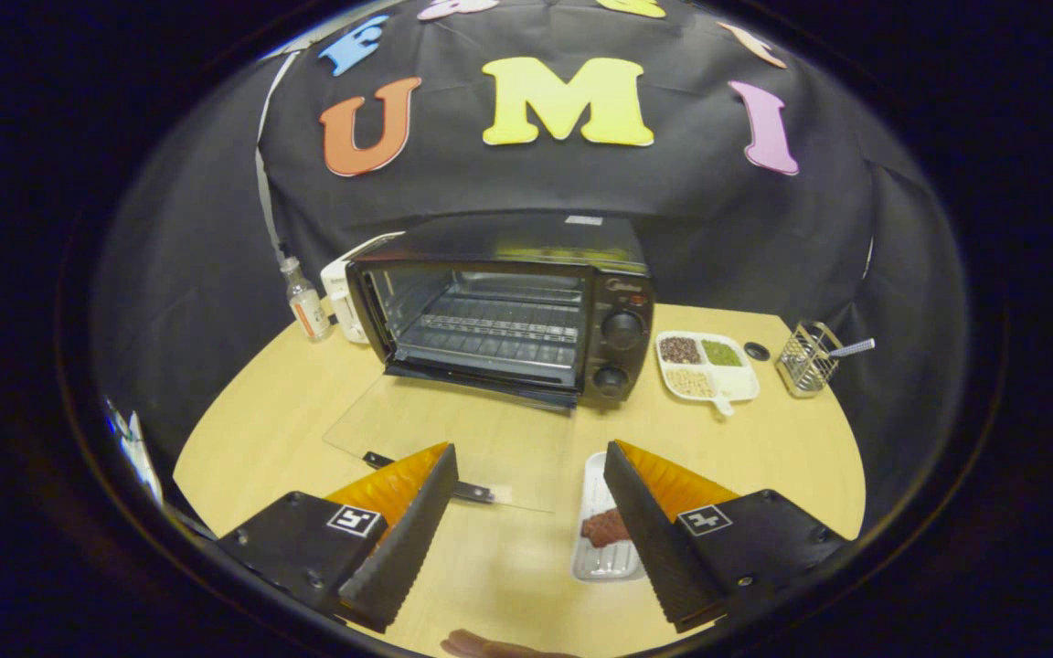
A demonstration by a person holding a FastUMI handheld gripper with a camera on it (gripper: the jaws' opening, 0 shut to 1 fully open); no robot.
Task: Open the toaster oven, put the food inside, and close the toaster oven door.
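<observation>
Gripper view: tool (pixel 531 475) is spread wide, nothing between the fingers, both hanging above the near part of the desk (pixel 252 439).

Toaster oven (pixel 508 311) sits far centre on the desk, beyond the fingers. Its glass door (pixel 462 439) is fully down, lying flat on the desk toward the tool; the dark door handle (pixel 472 492) runs along the door's near edge, just ahead of the left finger (pixel 403 539) and partly hidden behind it. Cavity is open, wire rack (pixel 499 327) visible inside, nothing on it that I can see. Two knobs (pixel 622 329) stacked on the oven's right panel.

Food: a reddish-brown piece (pixel 604 528) lies in a small clear tray (pixel 598 557) on the desk, near and right of the door, touching the inner edge of the right finger (pixel 654 539) in the picture; that finger covers part of the tray. Whether the finger actually contacts the tray, can't tell.

Right of the oven: white divided dish (pixel 707 366) with grains in three compartments, a small dark round cap (pixel 757 351) just beside it, then a wire holder (pixel 805 358) with a utensil sticking out, far right.

Left of the oven: small clear bottle (pixel 305 311) with an orange label, upright, and a white appliance (pixel 344 297) between the bottle and the oven.

Bit of a hand (pixel 490 647) shows at the very near edge, below the fingers.
</observation>
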